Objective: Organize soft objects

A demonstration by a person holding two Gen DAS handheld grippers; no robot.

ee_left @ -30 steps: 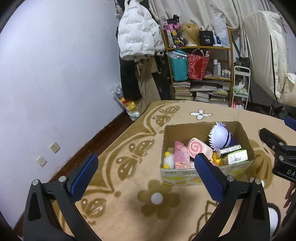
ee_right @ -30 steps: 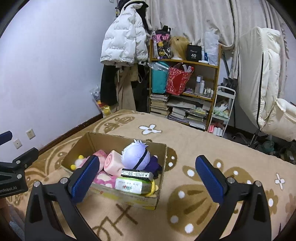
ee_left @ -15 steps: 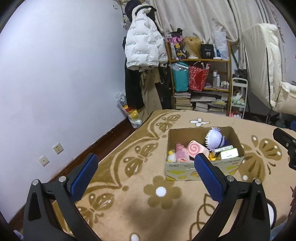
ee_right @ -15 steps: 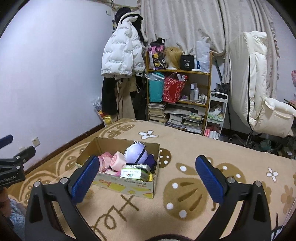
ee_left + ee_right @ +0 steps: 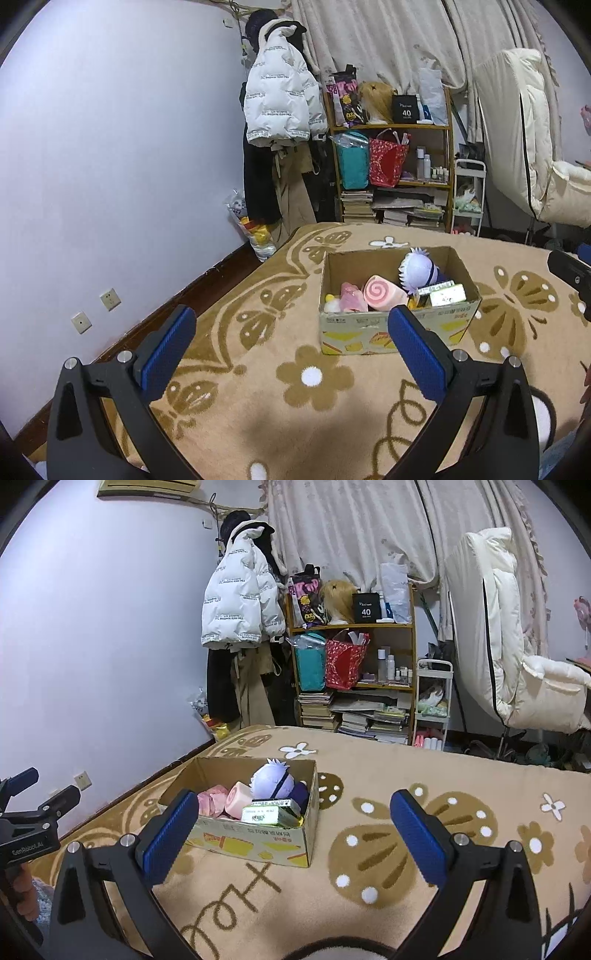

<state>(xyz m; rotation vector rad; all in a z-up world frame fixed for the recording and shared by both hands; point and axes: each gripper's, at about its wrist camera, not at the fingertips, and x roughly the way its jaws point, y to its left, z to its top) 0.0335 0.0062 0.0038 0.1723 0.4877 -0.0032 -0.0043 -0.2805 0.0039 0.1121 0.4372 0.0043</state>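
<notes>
Both the left gripper (image 5: 291, 339) and right gripper (image 5: 293, 821), jaws spread and empty, have backed away from the cardboard box (image 5: 395, 328) ahead; the packing looks finished

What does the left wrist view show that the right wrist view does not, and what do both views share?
Only the left wrist view shows the yellow-and-white pompom toy at the box's left end and the swirl face of the pink roll plush.

Only the right wrist view shows the air conditioner high on the wall and the left gripper's body from the side.

Both show the cardboard box on the patterned carpet, the purple-haired plush, the wooden shelf and the white puffer jacket.
</notes>
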